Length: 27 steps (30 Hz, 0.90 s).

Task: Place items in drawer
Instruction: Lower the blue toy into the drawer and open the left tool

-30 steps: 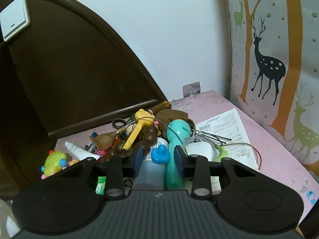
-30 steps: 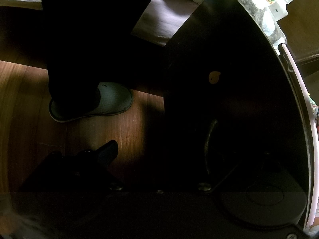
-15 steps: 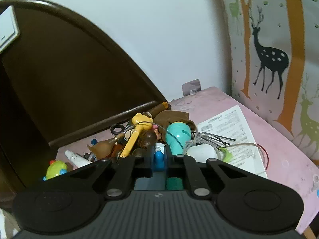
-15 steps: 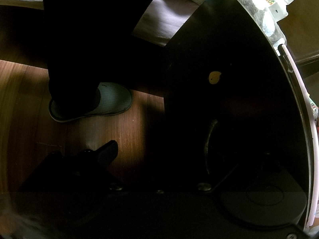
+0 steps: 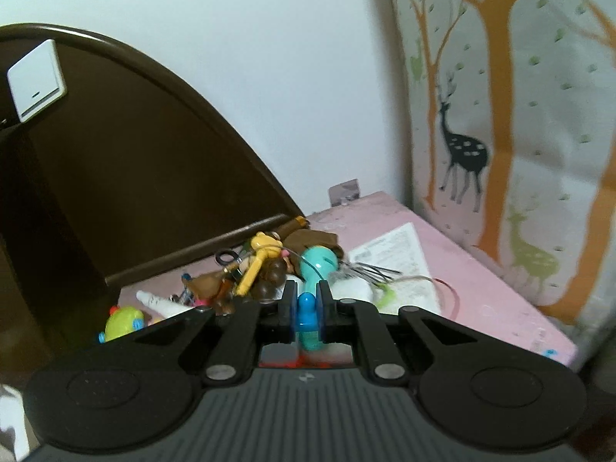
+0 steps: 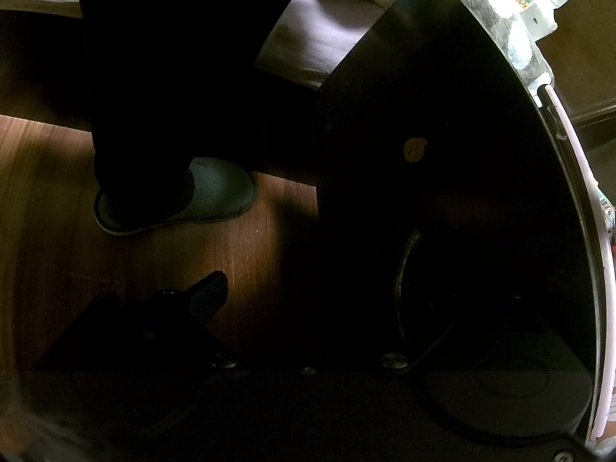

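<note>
Left gripper (image 5: 307,305) clamped on blue-capped bottle (image 5: 307,313); right gripper dark, state unclear

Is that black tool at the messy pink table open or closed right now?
Closed: the left tool has its two pads pressed against a small blue toy, leaving no gap.

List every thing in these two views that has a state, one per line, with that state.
left gripper: shut on the blue-topped piece.
blue-topped piece: clamped between the pads, upright.
toy pile: heaped on the pink tabletop, not yet stowed.
printed sheet: lying flat on the tabletop.
right gripper: too dark to tell; one finger shows over the floor.
cabinet handle: no grip on it visible.
</note>
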### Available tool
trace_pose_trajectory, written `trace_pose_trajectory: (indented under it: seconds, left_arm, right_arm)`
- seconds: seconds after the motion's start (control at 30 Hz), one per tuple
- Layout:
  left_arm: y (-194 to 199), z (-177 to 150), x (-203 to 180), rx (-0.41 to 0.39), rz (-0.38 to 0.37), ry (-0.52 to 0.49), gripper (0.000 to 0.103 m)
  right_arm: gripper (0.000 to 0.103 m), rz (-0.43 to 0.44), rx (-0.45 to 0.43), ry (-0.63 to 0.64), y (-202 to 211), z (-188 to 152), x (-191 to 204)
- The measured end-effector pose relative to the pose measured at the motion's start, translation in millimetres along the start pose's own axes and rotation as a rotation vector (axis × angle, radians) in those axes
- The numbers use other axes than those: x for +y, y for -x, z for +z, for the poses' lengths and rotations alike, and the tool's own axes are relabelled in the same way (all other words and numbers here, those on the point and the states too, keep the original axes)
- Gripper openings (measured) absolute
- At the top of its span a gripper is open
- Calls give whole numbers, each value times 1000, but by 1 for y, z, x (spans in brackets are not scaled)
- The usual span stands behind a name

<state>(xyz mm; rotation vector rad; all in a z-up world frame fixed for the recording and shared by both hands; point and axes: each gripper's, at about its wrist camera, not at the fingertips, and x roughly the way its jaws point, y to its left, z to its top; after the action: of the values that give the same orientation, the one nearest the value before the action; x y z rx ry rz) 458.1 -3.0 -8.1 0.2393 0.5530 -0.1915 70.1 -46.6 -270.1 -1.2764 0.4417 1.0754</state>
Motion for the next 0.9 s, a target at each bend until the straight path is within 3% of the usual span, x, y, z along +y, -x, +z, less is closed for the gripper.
trace_pose_trajectory:
  seconds: [0.17,0.4,0.7,0.9]
  left_arm:
    - [35,-29,-10,30,-58,18,9]
    - [57,-99,-30,149,-114,57,9]
    - [32,-191,-27,383,-73,143,9]
    - [8,-225,-20,483,-42,208,9]
  right_arm:
    - [95,0,2,3,2,-1,0]
    - [95,-1,5,3,2,0,-1]
    - [95,0,6,6,0,2,-2]
    - [95,0,6,8,0,3,-2]
